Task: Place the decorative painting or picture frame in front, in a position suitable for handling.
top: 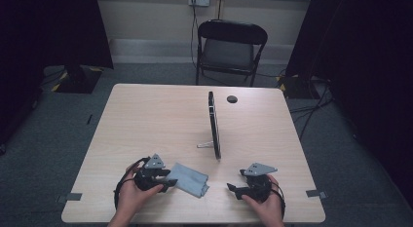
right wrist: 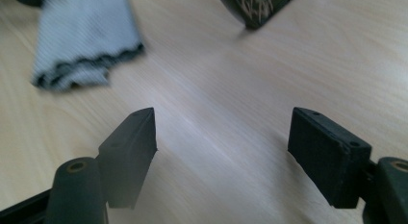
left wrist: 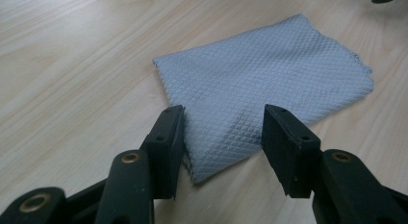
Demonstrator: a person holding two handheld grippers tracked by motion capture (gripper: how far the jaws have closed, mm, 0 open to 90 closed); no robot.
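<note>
left gripper (top: 168, 180): jaws half apart | right gripper (top: 232, 189): jaws wide, low

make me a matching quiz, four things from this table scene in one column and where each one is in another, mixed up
Things:
1. cloth
2. tablet
3. chair
4. right gripper

Places:
A. beyond the table's far edge
B. upright on a stand, mid-table
C. flat on the table, a corner between the left gripper's jaws
D. near edge, jaws open over bare wood

Pairs: 1-C, 2-B, 3-A, 4-D
</note>
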